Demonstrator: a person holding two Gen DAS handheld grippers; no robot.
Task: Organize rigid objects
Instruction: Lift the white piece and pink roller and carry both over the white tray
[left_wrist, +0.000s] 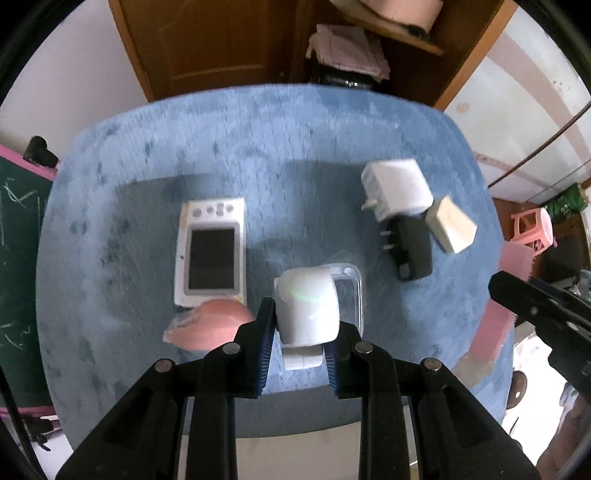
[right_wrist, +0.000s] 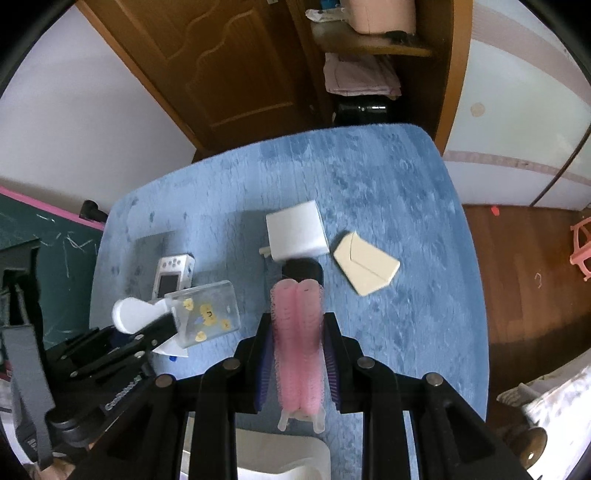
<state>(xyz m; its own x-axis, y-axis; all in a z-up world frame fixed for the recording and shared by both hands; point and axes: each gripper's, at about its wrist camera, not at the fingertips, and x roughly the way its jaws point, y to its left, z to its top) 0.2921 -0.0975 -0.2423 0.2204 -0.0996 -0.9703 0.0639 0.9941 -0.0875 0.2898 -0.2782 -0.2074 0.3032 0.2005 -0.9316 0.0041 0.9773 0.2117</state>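
Pink rollers (right_wrist: 297, 332) pinched in the right tongs (right_wrist: 297, 343) and a white-capped case (left_wrist: 308, 306) in the left tongs (left_wrist: 306, 328) hang clear of the bench (right_wrist: 406, 221), apparently for sorting.

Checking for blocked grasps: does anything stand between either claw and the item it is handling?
Nothing visible does. The left claw is shut directly on the white rounded plastic piece attached to a clear plastic case, and the right claw is shut directly on the pink mesh hair rollers.
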